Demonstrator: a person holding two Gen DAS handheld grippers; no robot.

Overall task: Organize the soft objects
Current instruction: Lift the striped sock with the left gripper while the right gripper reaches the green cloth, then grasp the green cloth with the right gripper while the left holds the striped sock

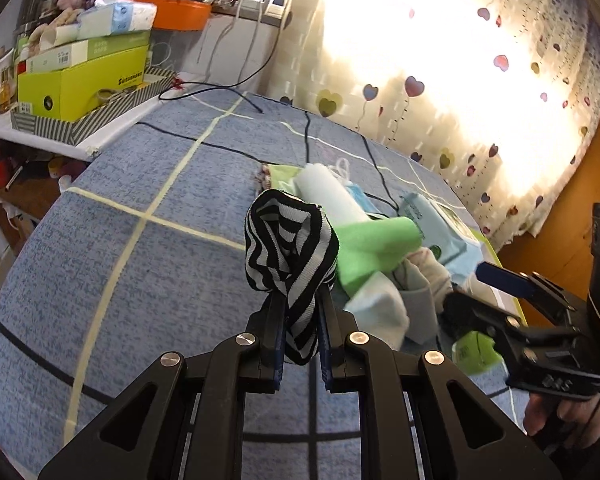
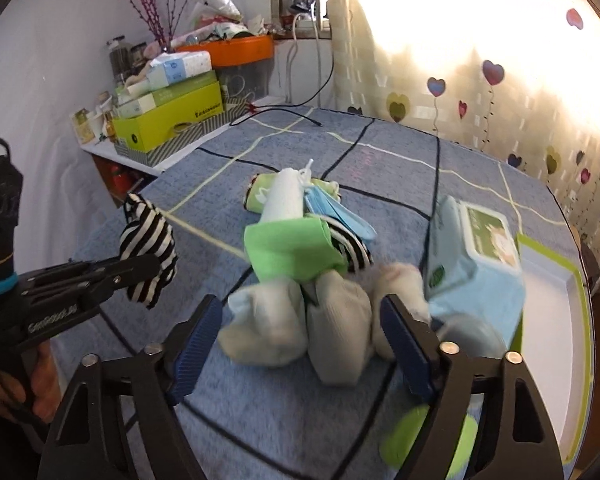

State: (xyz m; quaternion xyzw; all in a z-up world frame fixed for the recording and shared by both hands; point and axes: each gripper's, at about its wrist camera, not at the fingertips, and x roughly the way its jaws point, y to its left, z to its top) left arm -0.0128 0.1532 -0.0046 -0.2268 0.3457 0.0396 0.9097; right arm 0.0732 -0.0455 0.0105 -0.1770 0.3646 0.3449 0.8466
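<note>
Black-and-white striped fabric (image 1: 290,248) is clamped between the jaws of the left hand-held gripper (image 1: 300,320), lifted clear of the blue checked bed cover (image 1: 140,280) and to the left of the pile. The right hand-held gripper (image 2: 300,344) stands with its jaws apart around two pale rolled socks (image 2: 296,328), its blue pads (image 2: 192,352) not pressing on them. Behind the socks lie a green cloth (image 2: 288,248), a white roll (image 2: 284,196), a blue face mask (image 2: 340,216) and a second striped piece (image 2: 352,252). Beside them on the right stands a pack of wet wipes (image 2: 476,256), near a green-rimmed white tray (image 2: 556,292).
</note>
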